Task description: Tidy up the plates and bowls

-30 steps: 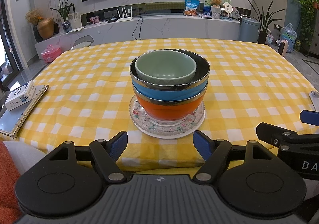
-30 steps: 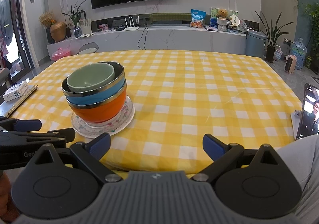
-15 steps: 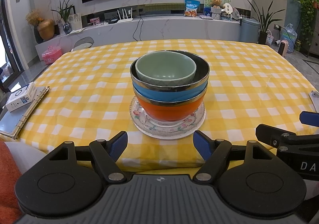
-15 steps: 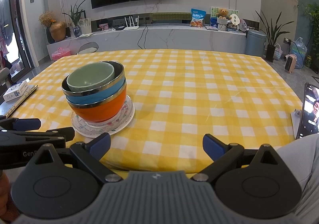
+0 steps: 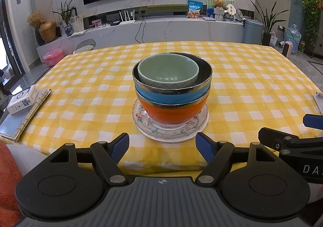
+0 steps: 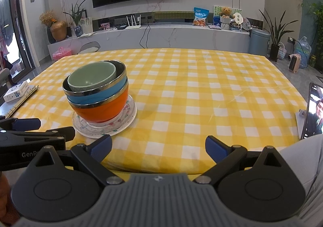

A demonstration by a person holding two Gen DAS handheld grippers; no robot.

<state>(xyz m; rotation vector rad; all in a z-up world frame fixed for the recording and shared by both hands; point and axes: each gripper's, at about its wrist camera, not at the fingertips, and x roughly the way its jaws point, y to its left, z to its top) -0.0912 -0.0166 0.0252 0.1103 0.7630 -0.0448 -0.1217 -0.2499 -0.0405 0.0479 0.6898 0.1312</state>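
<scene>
A stack stands on the yellow checked tablecloth [image 5: 84, 85]: a floral glass plate [image 5: 199, 126] [image 6: 129, 120], on it an orange bowl [image 5: 171, 113] [image 6: 103, 112], then a blue bowl [image 5: 169, 96] [image 6: 97, 96], with a small green bowl [image 5: 167, 71] [image 6: 90, 78] nested on top. My left gripper [image 5: 162, 146] is open, just short of the table's near edge, facing the stack. My right gripper [image 6: 158, 147] is open too, to the right of the stack, with nothing between its fingers.
A ring binder [image 5: 30, 118] with a white box [image 5: 22, 99] on it lies at the table's left edge. A phone on a stand [image 6: 310, 112] sits at the right edge. A person's lap shows at the bottom right. A TV wall and shelf stand beyond the table.
</scene>
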